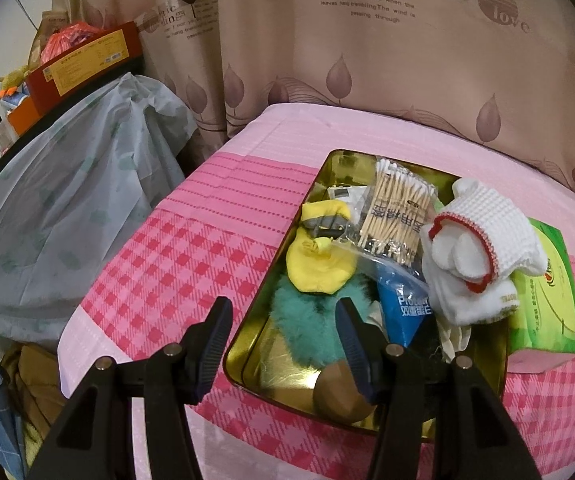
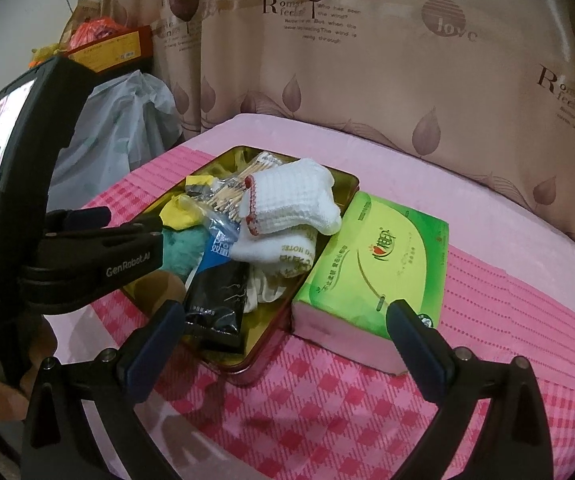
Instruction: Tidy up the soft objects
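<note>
Two grippers, left and right, hung agape and empty, tin half buried under socks, tissue pack beside it.

The curtain carries "Romantic feelings" with small lines reading "Who has seen the wind?" and "The wind is passing through", plus "love" across a round striped emblem. On the left gripper, seen from the right wrist, the arm reads "GenRobot.AI" and the body "Data Acquisition System". The white sock shows "HOTEL" in gold letters. The blue packet begins "Prote", with Chinese characters below. Chinese print also marks the cotton swab bag and the green tissue pack.
</note>
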### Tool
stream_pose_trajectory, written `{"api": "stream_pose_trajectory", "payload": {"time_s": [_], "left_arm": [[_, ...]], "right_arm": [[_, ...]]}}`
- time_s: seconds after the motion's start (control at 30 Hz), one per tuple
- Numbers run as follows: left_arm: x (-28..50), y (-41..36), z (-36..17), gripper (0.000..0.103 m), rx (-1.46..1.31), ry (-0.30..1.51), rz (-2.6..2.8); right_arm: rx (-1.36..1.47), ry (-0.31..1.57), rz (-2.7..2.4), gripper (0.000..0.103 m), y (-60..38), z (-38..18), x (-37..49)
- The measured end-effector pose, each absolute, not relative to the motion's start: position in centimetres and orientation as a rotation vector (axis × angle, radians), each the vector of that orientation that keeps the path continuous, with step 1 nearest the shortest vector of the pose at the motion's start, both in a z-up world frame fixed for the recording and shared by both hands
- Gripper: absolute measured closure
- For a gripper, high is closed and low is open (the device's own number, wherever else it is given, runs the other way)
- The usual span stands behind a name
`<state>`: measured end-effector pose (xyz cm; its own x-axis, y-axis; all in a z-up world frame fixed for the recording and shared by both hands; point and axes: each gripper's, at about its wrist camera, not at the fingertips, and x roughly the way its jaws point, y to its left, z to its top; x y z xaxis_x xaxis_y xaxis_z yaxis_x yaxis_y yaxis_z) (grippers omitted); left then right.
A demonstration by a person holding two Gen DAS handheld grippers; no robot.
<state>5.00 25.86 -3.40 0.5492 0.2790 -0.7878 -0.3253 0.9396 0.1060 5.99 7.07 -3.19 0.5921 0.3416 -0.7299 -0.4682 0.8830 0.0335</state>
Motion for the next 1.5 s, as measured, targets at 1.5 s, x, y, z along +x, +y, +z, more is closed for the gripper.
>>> {"api": "stream_pose_trajectory", "payload": {"time_s": [1.5], "left_arm": [[5.07, 25.88, -3.52, 0.048, -0.053, 0.925, 0.355]], "right_arm": [[-0.173, 0.836, 0.484, 0.003, 7.36, -3.46, 6.01]]}}
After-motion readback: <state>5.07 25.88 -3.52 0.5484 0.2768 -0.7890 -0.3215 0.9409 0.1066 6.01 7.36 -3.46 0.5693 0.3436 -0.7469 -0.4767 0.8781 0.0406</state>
